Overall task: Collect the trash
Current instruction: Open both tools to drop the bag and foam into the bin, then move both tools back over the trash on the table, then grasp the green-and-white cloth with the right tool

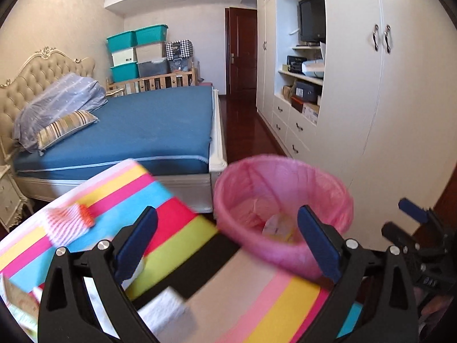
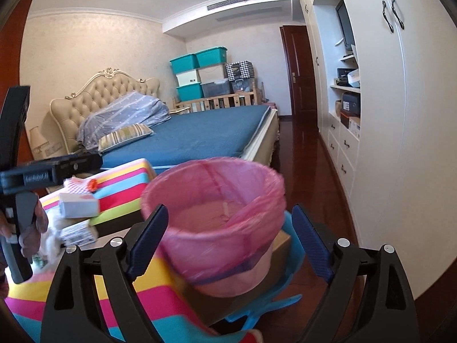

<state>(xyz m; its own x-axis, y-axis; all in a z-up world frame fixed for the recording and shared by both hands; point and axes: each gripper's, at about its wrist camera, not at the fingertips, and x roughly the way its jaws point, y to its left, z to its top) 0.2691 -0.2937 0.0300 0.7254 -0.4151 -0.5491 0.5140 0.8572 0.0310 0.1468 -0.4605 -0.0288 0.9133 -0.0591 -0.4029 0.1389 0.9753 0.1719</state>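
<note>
A bin with a pink liner [image 1: 282, 200] stands just beyond the edge of a table under a bright striped cloth [image 1: 137, 194]. Paper scraps [image 1: 275, 227] lie at its bottom. My left gripper [image 1: 228, 243] is open and empty, its right finger in front of the bin's near wall. My right gripper [image 2: 231, 237] is also open and empty, with the bin [image 2: 217, 200] between and behind its fingers. On the cloth lie a red-and-white net with an orange tag [image 2: 82, 185], a white box [image 2: 80, 207], a smaller box [image 2: 77, 233] and a tissue wad [image 2: 52, 243].
The bin rests on a brown box [image 2: 282, 241] over a blue plastic piece [image 2: 285, 288]. A blue bed [image 1: 154, 125] lies behind the table. White wardrobes [image 1: 400, 114] line the right side along a dark wooden floor [image 2: 311, 165]. A hand [image 2: 31, 228] holds the left tool.
</note>
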